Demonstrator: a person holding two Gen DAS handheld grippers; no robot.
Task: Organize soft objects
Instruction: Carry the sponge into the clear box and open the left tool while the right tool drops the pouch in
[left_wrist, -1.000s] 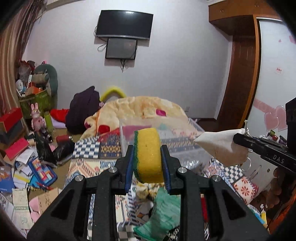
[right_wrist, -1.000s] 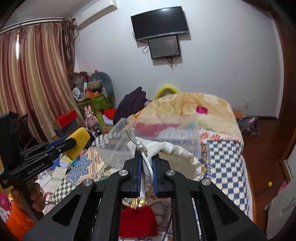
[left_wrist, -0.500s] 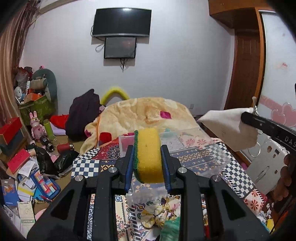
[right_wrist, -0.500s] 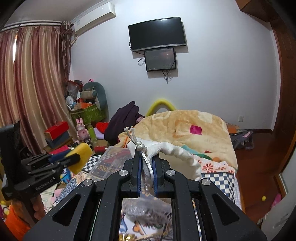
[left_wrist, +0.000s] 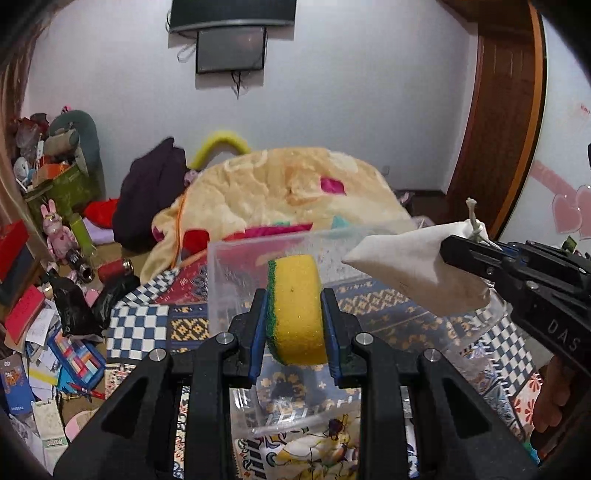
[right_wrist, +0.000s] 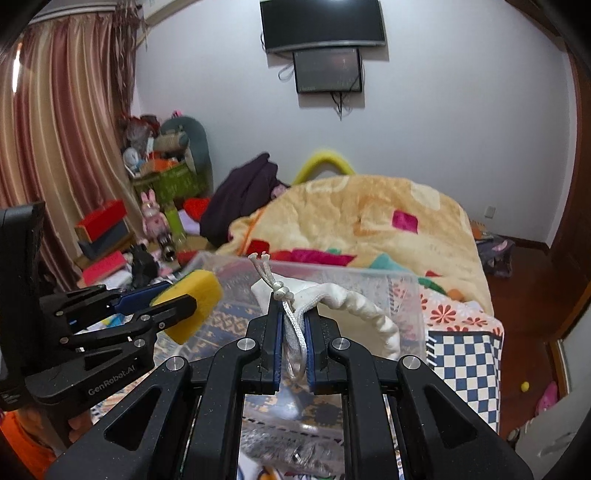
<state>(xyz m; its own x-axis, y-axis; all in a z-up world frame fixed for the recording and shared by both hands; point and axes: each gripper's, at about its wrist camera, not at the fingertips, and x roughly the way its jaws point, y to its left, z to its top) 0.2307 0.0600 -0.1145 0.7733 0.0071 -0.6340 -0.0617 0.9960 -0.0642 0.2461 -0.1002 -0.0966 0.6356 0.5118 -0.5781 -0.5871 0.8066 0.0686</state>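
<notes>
- Yellow sponge (left_wrist: 295, 306) with a green scouring face sits clamped in the left hand-held gripper (left_wrist: 295, 325), held over the clear plastic bin (left_wrist: 236, 280) on the patterned bed.
- The right hand-held gripper (right_wrist: 294, 332) pinches the white drawstring pouch (right_wrist: 354, 314) by cord and gathered neck, above the same bin.
- Risk: the cord may slip through the pads, or either item may land outside the rim.
- The bin's contents and near edge are blurred and hidden by the gripper bodies.
</notes>
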